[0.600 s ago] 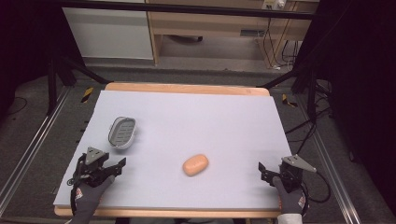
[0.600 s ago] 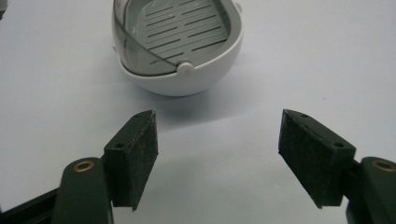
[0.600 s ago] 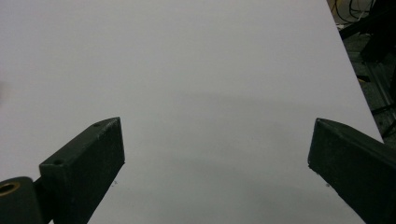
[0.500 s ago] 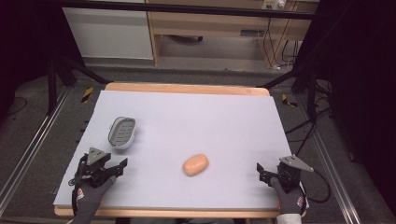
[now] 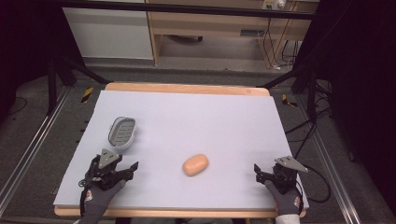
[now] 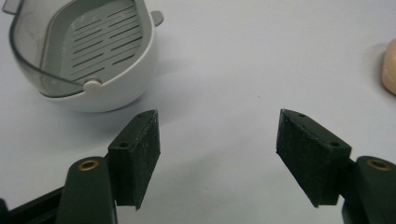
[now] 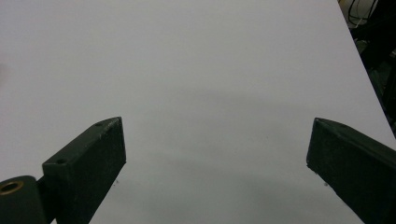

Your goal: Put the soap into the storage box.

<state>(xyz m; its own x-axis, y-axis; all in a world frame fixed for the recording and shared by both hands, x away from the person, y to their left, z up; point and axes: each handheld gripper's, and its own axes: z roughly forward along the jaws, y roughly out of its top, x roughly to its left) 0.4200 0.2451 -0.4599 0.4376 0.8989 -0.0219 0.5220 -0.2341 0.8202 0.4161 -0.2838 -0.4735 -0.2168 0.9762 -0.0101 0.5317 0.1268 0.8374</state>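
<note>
An orange oval soap bar [image 5: 195, 164] lies on the table's near middle; its edge also shows at the right of the left gripper view [image 6: 388, 65]. A white soap dish [image 5: 123, 131] with a grey slotted insert sits at the left, just ahead of my left gripper [image 6: 88, 51]. My left gripper [image 5: 130, 169] rests near the front left, open and holding nothing [image 6: 217, 149], pointing toward the space between dish and soap. At the front right, my right gripper [image 5: 258, 172] is open wide over bare table [image 7: 217, 154].
The pale lavender mat [image 5: 210, 116] covers a wood-edged table [image 5: 187, 88]. Black stand legs [image 5: 60, 70] and cables [image 5: 317, 177] lie on the floor around it. A cabinet [image 5: 112, 32] stands beyond the far edge.
Both grippers have edged slightly inward, the left one to the right and the right one to the left. The soap and dish have not moved.
</note>
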